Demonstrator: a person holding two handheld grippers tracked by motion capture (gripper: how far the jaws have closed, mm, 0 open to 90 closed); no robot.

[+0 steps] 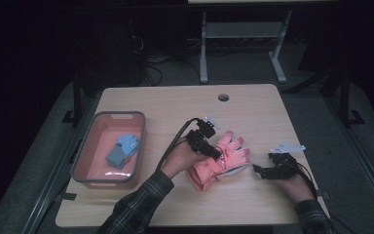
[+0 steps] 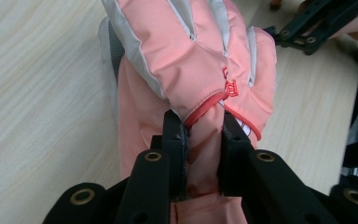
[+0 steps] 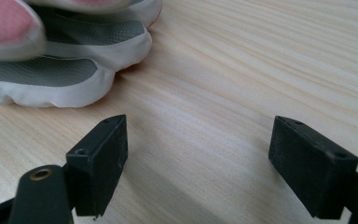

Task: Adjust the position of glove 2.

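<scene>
A pink glove (image 1: 219,161) is seen lying on the desk (image 1: 253,112), near the middle and a bit toward the person's side. In the high view its fingers are pointed up and to the right, and its cuff is turned toward the person. The left tongs (image 1: 217,155) are clamped on it. The grip is made clear in the left gripper view: a fold of pink cloth (image 2: 205,154) is squeezed between the two black jaws, just below a red trim line, and a small red logo (image 2: 230,87) is seen on the glove (too small to be made out from above). Grey and white fingertips (image 3: 51,70) of the glove are shown in the right gripper view, low on the desk. The right tongs (image 3: 198,154) are held wide apart there, with bare wood between the jaws.

From above, the left hand (image 1: 177,158) is stretched in over the glove, with the sleeve (image 1: 136,204) in plaid. The right tongs are rested low on the desk, just beside the glove's fingers and pointed at them. A pink bin (image 1: 85,163) is set at the left of the desk, and a small blue glove (image 1: 123,150) is laid inside it.
</scene>
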